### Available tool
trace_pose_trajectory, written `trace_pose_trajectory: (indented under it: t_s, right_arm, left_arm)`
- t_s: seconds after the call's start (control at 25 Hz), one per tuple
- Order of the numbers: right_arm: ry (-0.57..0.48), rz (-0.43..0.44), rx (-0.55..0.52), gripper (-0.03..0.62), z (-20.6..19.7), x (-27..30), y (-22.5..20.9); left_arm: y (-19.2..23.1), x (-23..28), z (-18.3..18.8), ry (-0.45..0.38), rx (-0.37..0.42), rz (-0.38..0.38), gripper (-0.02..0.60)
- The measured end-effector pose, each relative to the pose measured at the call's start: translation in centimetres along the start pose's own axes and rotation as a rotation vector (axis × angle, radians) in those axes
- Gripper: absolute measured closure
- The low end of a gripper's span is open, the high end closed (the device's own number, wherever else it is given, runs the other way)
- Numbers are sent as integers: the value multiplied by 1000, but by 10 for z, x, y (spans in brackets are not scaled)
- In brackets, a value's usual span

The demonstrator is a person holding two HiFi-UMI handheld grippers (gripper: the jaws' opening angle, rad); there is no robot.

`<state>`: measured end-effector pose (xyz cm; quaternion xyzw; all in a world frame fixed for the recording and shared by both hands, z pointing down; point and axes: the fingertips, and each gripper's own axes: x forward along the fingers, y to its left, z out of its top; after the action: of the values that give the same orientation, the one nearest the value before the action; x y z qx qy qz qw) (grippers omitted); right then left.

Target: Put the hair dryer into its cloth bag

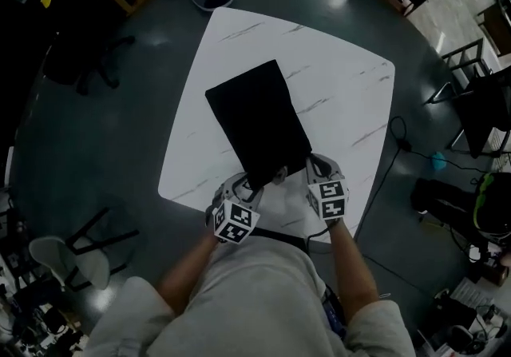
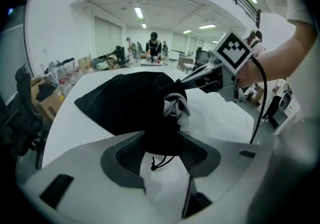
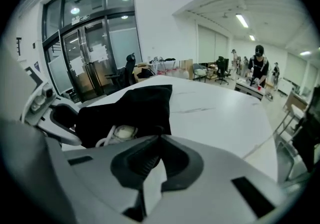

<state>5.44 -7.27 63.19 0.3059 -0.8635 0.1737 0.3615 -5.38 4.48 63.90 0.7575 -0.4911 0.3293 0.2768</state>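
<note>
Head view: white table (image 1: 335, 92), chair (image 1: 76, 44) far left, stool (image 1: 68, 259) near left. Black bag (image 1: 257, 120) lies flat on the table, its near end between the 2 grippers, left gripper (image 1: 239, 192) and right gripper (image 1: 318, 168).

Left gripper view: jaws clamp the bag's bunched hem. Grey cord (image 2: 175, 105) pokes from the mouth just beyond them, and the drawstring (image 2: 159, 162) dangles.

Right gripper view: jaws nearly together, pinching the bag's hem. Pale dryer (image 3: 122, 132) sits inside the mouth, left of the jaws.

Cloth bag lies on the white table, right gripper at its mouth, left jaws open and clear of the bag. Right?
Not quite. The left gripper has its jaws shut on the cloth bag, with the drawstring dangling below; the left gripper view shows this. The rest holds: the bag lies on the white table, right gripper at its mouth.
</note>
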Motion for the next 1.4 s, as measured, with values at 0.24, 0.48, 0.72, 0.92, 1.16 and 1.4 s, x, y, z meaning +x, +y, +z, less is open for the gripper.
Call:
trace_pose_trajectory:
  t_s: [0.24,0.48,0.72,0.92,1.16,1.4]
  right_arm:
    - [-67,73,-2,572,12,-22,23]
    - [-175,109,37,574,50,-46,38]
    - [-306,69,51,574,108,-66,30]
    - [-398,12,44,574,170,-70,14]
    - [-462,-47,56,574,234,-65,-21]
    - [-490,-92,127,574,260,-81,-49]
  left_arm:
    - [11,-3,-6,-10,-75,88,561]
    - [32,-32,48,-189,-61,152,565]
    - [69,-66,135,-332,21,231,566]
    - [111,-74,202,-394,146,332,566]
    - [161,-71,273,-453,43,236,566]
    - [179,-89,308,-480,36,161,566]
